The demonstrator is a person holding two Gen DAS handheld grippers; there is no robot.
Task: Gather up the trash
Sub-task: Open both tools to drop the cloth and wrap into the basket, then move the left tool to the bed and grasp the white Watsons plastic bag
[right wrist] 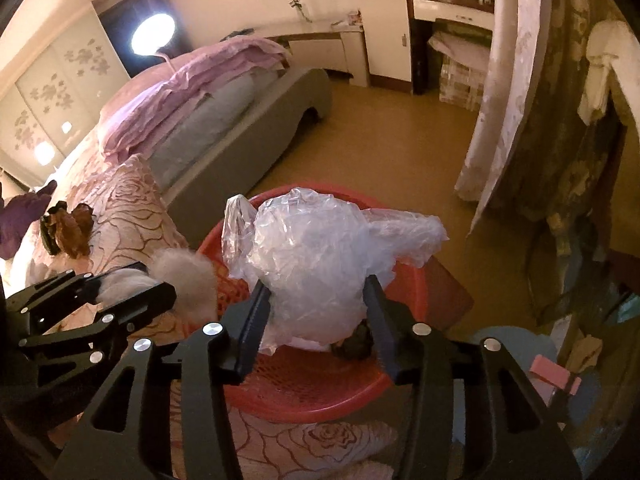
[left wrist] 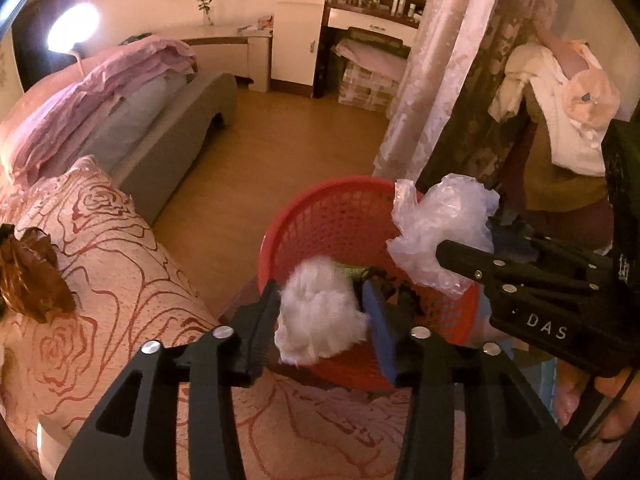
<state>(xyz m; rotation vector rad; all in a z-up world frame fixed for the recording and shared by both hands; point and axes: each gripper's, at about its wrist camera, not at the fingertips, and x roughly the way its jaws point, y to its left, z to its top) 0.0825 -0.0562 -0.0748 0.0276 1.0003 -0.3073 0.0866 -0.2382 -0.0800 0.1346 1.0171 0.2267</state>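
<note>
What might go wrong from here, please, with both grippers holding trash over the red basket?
1. The clear plastic bag in the right gripper spreads past the red basket rim; once released it may drape over the edge or drift to the floor.
2. The white fluff in the left gripper hangs near the basket's near rim by the bedspread, so it could land outside.

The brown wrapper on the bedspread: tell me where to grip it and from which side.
Grip the brown wrapper by its raised crumpled ridge, coming from above with fingers straddling the crest. It lies loose on the soft bedspread, so a side approach would likely push it along. Both grippers are full, so drop their loads into the red basket first.
</note>
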